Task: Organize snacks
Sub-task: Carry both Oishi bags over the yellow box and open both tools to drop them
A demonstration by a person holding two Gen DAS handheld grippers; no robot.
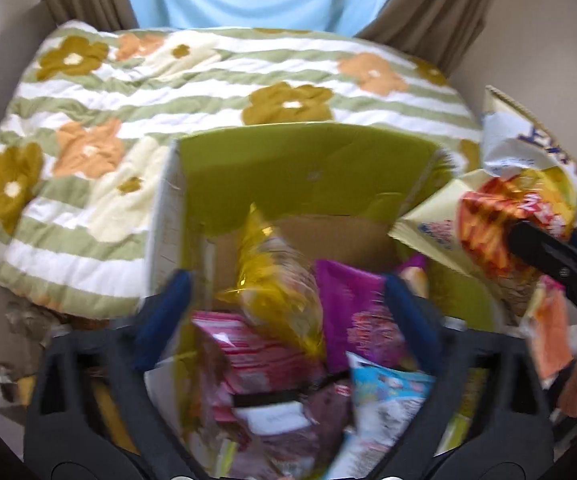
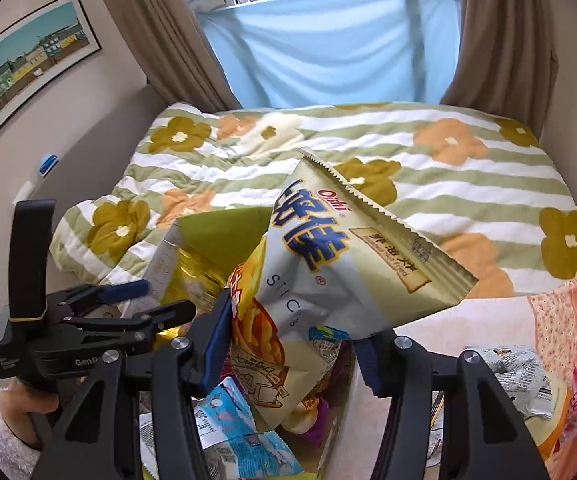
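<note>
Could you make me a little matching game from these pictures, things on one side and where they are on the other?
Things:
1. cream Oishi crisp bag
2. shiny gold foil packet
3. green-striped flowered quilt
4. framed picture of houses

Places:
A. inside the green-lined cardboard box
B. on the wall
C. gripped in the right tongs
D. spread out behind the box

Pairs: 1-C, 2-A, 3-D, 4-B

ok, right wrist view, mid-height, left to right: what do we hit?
Left gripper → green box → Oishi sticks bag → floral bedspread → pink patterned packet.
</note>
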